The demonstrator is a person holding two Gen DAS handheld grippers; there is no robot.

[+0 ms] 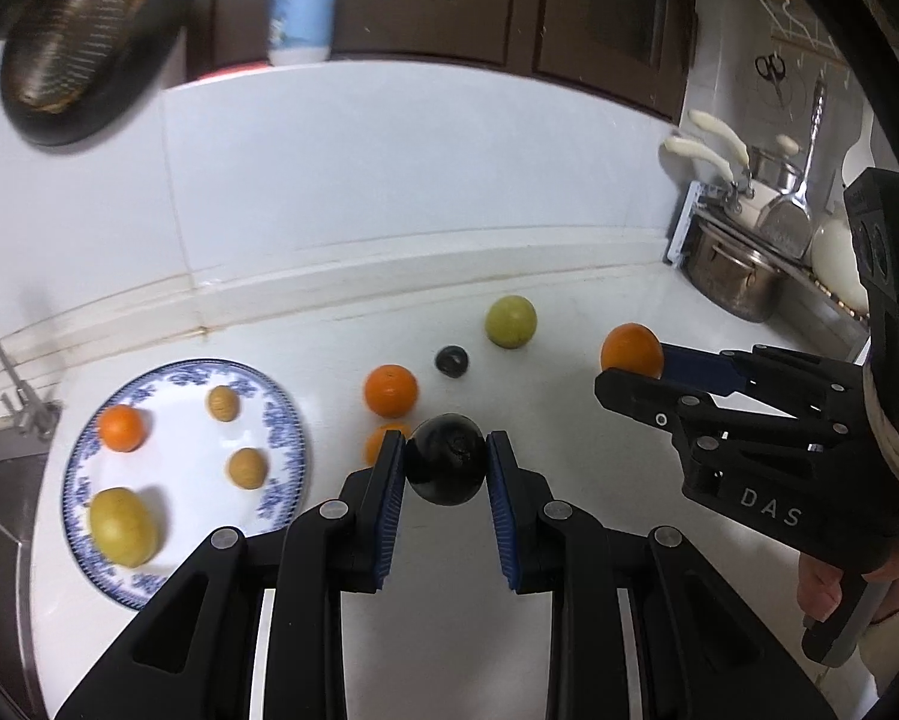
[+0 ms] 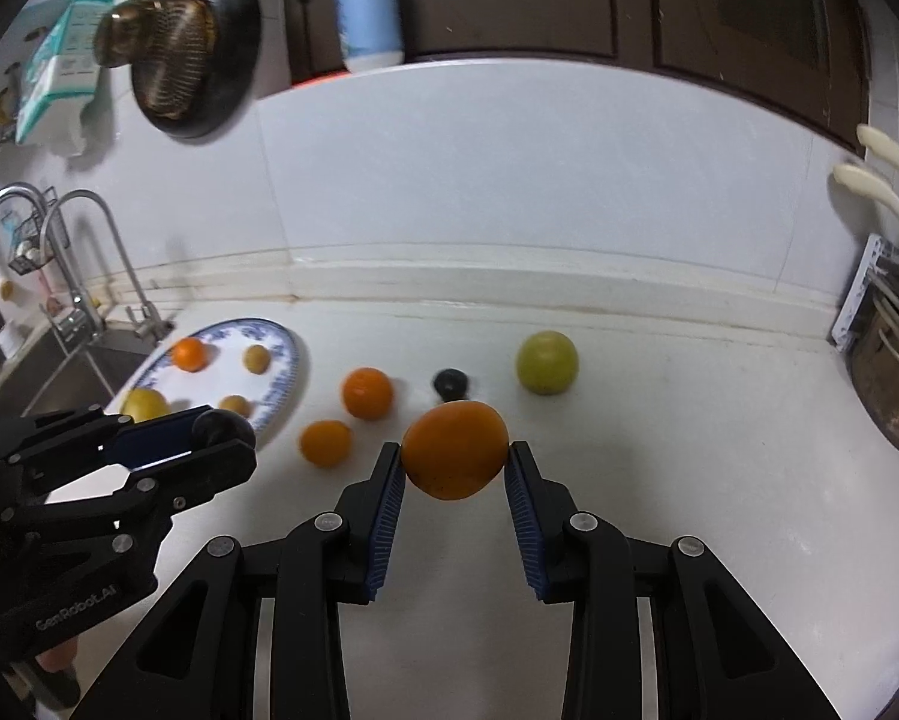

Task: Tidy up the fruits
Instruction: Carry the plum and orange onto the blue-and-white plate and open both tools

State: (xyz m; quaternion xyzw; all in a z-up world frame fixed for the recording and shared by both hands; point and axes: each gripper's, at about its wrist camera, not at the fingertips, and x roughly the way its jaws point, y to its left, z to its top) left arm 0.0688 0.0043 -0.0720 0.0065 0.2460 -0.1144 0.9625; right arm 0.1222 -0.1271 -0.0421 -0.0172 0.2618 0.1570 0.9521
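My left gripper (image 1: 446,465) is shut on a dark plum (image 1: 446,468) and holds it above the white counter. My right gripper (image 2: 455,459) is shut on an orange (image 2: 455,456); it shows too in the left wrist view (image 1: 632,351). A blue-rimmed plate (image 1: 281,420) at the left holds a small orange (image 1: 121,427), a yellow-green fruit (image 1: 122,525) and two small tan fruits (image 1: 247,468). Loose on the counter lie two oranges (image 2: 367,392), a small dark fruit (image 2: 449,383) and a green fruit (image 2: 546,362).
A sink (image 2: 59,372) with taps (image 2: 83,252) lies left of the plate. A metal pot (image 1: 731,276) and utensil rack stand at the right. A dark pan (image 2: 191,48) hangs on the tiled wall; a white-blue bottle (image 2: 368,6) stands above it.
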